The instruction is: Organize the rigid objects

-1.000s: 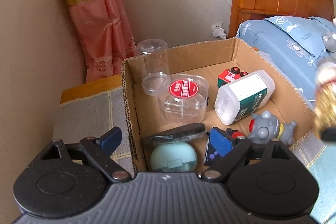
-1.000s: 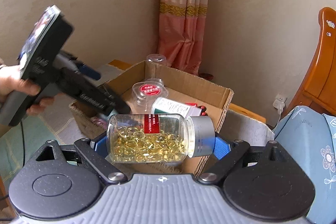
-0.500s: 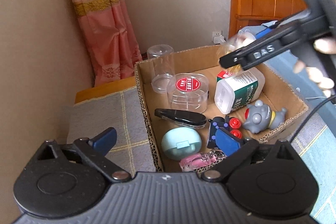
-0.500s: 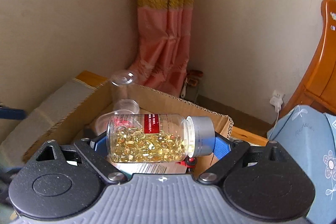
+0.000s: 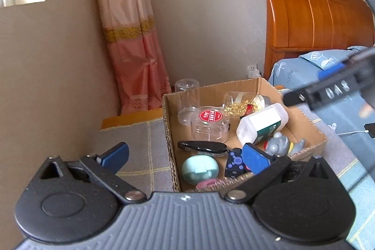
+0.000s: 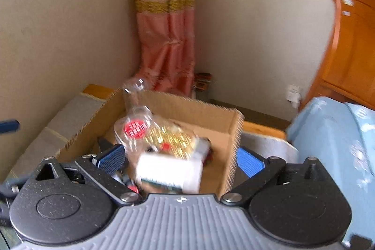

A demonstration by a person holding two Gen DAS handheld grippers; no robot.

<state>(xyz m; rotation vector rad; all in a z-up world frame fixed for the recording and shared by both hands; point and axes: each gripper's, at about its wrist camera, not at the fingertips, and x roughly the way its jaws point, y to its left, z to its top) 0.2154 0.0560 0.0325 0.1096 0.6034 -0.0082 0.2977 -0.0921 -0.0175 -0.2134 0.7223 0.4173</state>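
Clearing out over the box, your right gripper gapes, holding nothing.
Capsule bottle lies inside it, upper middle of frame; left gripper spread too — lift straight, don't clip the cardboard wall.

Capsule bottle now out of the spread-wide right gripper, down inside the cardboard box.
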